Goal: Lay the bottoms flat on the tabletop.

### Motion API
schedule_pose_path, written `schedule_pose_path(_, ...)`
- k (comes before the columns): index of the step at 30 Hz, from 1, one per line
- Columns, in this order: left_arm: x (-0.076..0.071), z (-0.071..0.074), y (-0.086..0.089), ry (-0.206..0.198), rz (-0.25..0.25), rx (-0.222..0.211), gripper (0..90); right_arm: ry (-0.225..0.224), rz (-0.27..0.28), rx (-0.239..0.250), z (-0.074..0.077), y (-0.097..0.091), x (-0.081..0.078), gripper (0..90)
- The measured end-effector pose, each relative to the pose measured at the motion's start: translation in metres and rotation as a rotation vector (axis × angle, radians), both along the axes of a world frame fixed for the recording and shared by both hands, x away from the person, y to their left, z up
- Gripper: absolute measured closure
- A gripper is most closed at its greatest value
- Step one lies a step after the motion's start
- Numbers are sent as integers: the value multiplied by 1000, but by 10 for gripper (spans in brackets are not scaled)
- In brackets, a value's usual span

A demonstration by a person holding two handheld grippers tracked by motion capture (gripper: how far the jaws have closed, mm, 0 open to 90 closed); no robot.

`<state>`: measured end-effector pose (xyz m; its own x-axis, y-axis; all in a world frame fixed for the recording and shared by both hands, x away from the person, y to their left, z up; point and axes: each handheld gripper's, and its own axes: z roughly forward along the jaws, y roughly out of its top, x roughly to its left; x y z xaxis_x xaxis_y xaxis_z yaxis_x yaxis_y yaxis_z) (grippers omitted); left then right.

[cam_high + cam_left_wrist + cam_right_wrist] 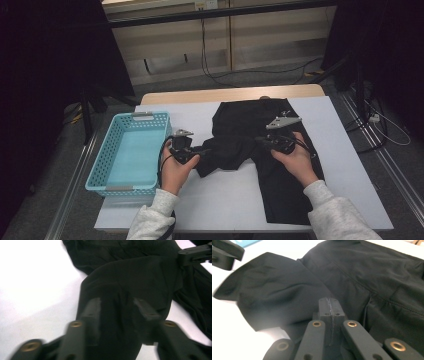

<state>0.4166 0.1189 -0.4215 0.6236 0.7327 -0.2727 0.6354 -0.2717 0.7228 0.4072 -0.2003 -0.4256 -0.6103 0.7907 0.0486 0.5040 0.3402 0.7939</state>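
Two grippers on one black garment (260, 150), spread over the white tabletop (225, 195) from upper centre of the high view down to lower right. Blue basket (129, 153) at left of that frame, just beside my left hand (175, 170), well apart from the cloth. Nothing between my jaws and the fabric. Cables on the floor (250, 75) beyond the tabletop, upper centre.

Left gripper (117, 308): jaws parted about halfway, released; a folded lobe of the garment (130, 280) lies between and under them, pads not pressing it. Right gripper (329, 308): jaws clenched flat together; garment (367, 277) right below and ahead, can't tell whether any cloth is pinched in them.

Left hand comes in from lower left of the high view, gripper (186, 148) pointing right toward the garment's left edge. Right hand (295, 160) enters from lower right, over the cloth, gripper (276, 141) pointing left toward the other one.
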Motion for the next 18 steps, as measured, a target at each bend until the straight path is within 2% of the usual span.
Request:
schedule_pose_path(2, -1, 0, -1, -8, -8, 12, 480, -6, -17, -18, -2, 0, 1, 900)
schedule_pose_path(5, -3, -3, -1, 11, -38, 43, 428, -32, -54, -40, -2, -5, 3, 900)
schedule_pose_path(6, -3, -4, -2, 18, -46, 54, 404, -40, -91, -34, -2, -10, 5, 900)
schedule_pose_path(8, -4, -9, -4, 14, -53, 85, 385, -30, -116, 11, -3, -18, 8, 900)
schedule_pose_path(11, -4, -15, -6, 20, -76, 123, 370, -21, -124, 19, -6, -21, 9, 896)
schedule_pose_path(15, -3, -19, -7, 2, -76, 152, 357, -24, -106, 16, -7, -17, 8, 718)
schedule_pose_path(18, -2, -23, -7, 19, -85, 165, 379, -38, -83, 10, -5, -12, 4, 593)
